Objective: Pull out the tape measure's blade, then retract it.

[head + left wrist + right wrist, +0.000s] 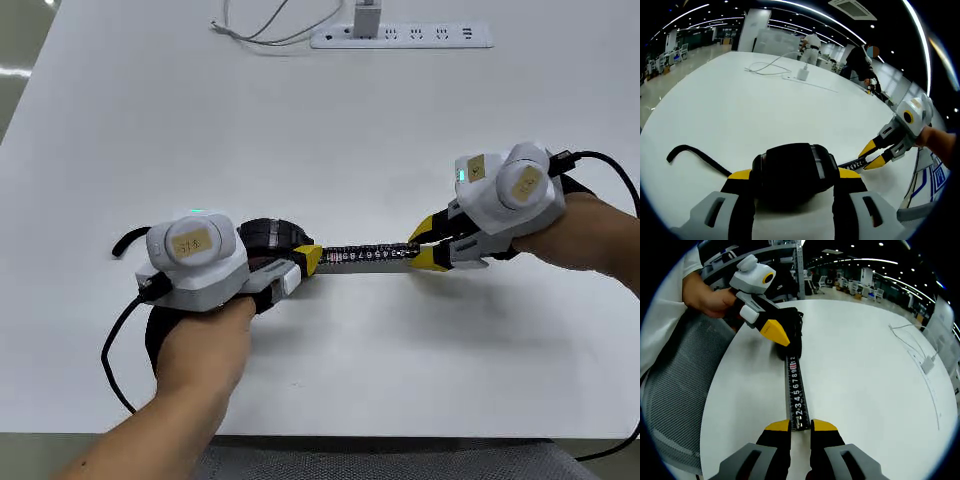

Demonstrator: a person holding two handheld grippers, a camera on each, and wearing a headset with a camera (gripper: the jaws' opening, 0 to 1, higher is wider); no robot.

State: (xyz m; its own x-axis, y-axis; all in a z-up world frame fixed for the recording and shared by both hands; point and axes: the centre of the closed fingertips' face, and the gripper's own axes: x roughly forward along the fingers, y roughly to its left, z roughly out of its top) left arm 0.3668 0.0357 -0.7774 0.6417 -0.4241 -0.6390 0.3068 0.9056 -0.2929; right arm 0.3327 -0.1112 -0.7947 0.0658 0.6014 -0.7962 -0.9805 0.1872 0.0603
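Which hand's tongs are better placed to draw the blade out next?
Right. The right tongs pinch the tip of the dark numbered blade, while the left tongs clamp the round black tape measure case, anchoring it.

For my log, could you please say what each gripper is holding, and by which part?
The left gripper clamps the tape measure by its case; the right gripper pinches its blade at the tip.
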